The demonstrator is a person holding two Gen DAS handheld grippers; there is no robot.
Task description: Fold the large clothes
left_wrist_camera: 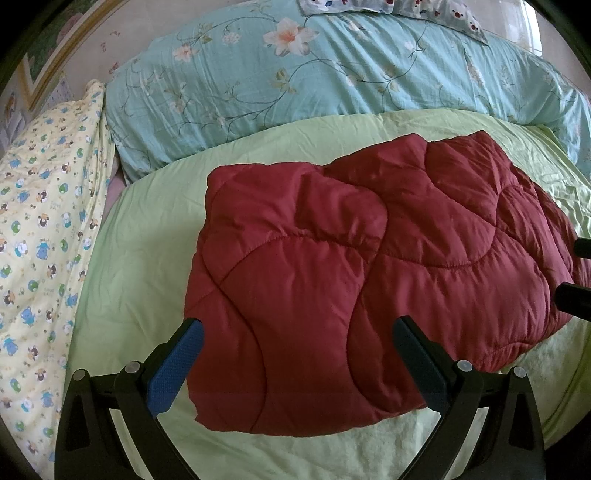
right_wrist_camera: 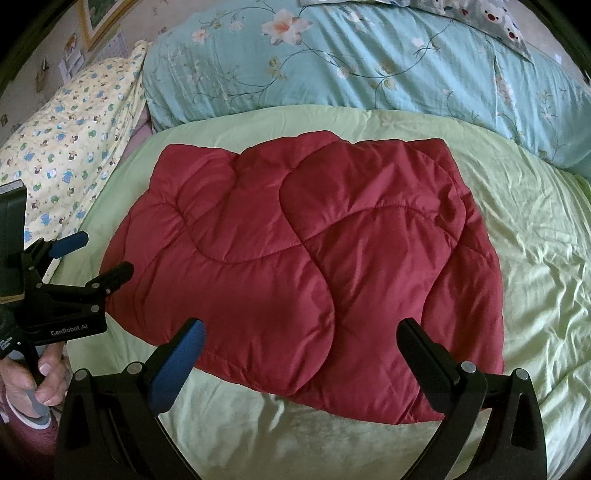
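On one green sheet (right_wrist_camera: 517,258) lies one folded red quilted garment (right_wrist_camera: 295,258), both tongs (left_wrist_camera: 295,354) (right_wrist_camera: 301,354) released.

Before me a green sheet (left_wrist_camera: 155,258) covers the bed, wrinkled on its right side. Behind it lies a blue floral duvet (left_wrist_camera: 332,74), with a bear-print pillow (left_wrist_camera: 443,11) on top. At left a yellow cartoon-print quilt (left_wrist_camera: 44,221) slopes beside the sheet. A framed picture (right_wrist_camera: 99,18) hangs on the wall.
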